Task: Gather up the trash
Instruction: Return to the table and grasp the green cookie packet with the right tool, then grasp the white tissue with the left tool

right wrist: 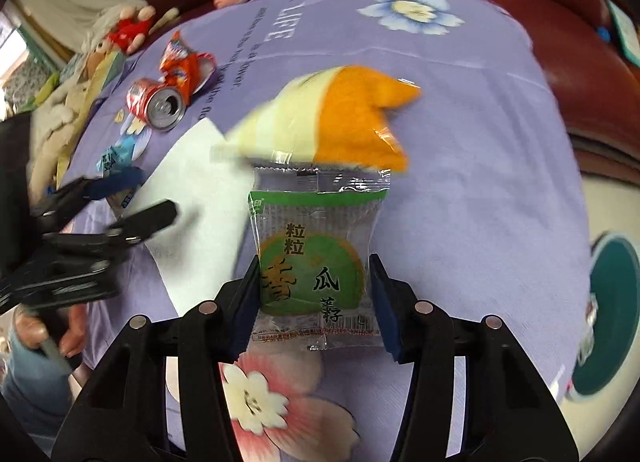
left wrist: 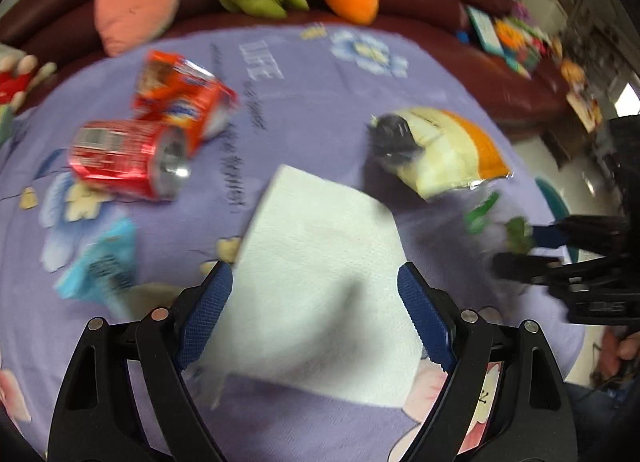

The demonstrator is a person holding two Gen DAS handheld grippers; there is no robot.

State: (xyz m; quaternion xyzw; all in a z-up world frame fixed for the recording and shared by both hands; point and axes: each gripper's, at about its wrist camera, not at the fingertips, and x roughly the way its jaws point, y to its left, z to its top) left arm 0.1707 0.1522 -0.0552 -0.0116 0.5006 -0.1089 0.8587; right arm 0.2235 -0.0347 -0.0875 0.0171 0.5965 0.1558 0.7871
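Lilac floral cloth (left wrist: 320,101) covers the desk, and the litter lies spread across it. The step in hand appears to be pick-up of two separate pieces, one per gripper.

Left gripper (left wrist: 315,314): jaws spread wide, holding nothing, with the white paper napkin (left wrist: 320,270) lying flat on the cloth between and below the blue pads (left wrist: 210,314). Whether the pads touch the napkin cannot be told through the blur.

Right gripper (right wrist: 314,298): the green-and-clear plastic snack wrapper (right wrist: 316,258) stands between its pads. The left pad appears to meet the wrapper's edge; the right pad sits just beside the other edge. Whether the grip is made cannot be told, nor whether the wrapper is lifted off the cloth.

Other trash noted:
- a yellow-and-orange crisp bag (left wrist: 444,149), far right of the napkin, its dark end toward the middle;
- a crushed red drinks can (left wrist: 128,159) on its side, far left, mouth toward the napkin;
- a crumpled orange foil packet (left wrist: 180,93) touching the can on its far side;
- a small blue wrapper (left wrist: 100,262), near left.

No bin is identified with certainty; a teal round object (right wrist: 608,314) sits beyond the desk's right edge.

Judgement: the next move for the left gripper calls for lowering onto the napkin and pinching a fold, since flat paper offers no edge. The right gripper needs a firm closure before any carry.
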